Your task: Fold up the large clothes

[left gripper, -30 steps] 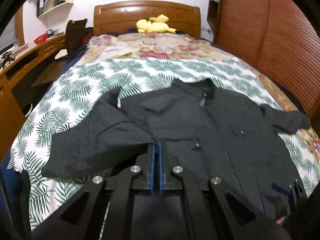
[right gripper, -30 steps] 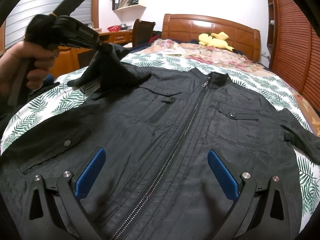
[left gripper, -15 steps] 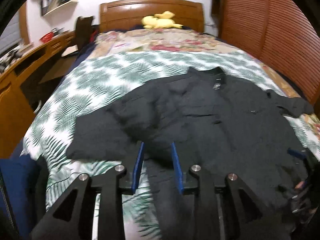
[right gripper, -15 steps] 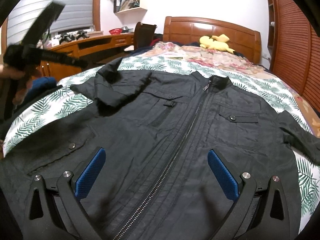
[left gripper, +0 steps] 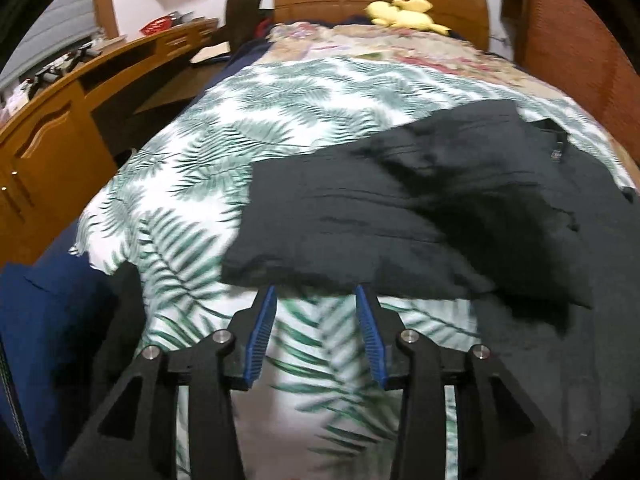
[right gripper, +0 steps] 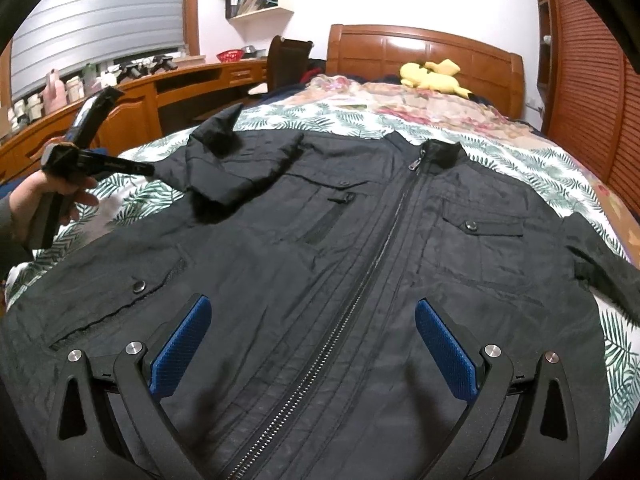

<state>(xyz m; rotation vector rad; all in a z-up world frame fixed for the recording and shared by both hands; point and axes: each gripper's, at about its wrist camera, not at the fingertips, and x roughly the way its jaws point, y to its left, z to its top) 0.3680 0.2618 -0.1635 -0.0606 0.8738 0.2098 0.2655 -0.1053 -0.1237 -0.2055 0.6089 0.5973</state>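
We see a black jacket [right gripper: 360,264] spread front-up on the leaf-print bedspread [left gripper: 248,128], zipped to the collar, its hem toward us and its collar toward the wooden headboard [right gripper: 424,46]. A second ago the left gripper [left gripper: 316,300] was clamped shut on the jacket's sleeve [left gripper: 360,224], lifted above the chest; half a second ago its blue pads had already parted with the cloth slipping out. Now the sleeve lies folded across the jacket's upper left side, its cuff end flat just ahead of the left fingertips, and nothing sits between the pads. Those jaws are opening, with only the bedspread showing in the gap.

From the right wrist view, the left gripper [right gripper: 138,168] has dropped lower and drawn back toward the bed's edge compared with a second ago, when it held the sleeve high. Its tip now points at the folded sleeve [right gripper: 240,168] from just beside it, apart from the cloth, and the left hand [right gripper: 44,204] wraps its handle.

The right gripper [right gripper: 312,340] has not shifted across the three moments: its blue pads stand wide apart over the jacket's lower front, straddling the zipper [right gripper: 360,292], grasping nothing. The other sleeve [right gripper: 600,256] stays stretched out on the far side. A yellow plush toy [right gripper: 434,76] rests by the headboard as before.
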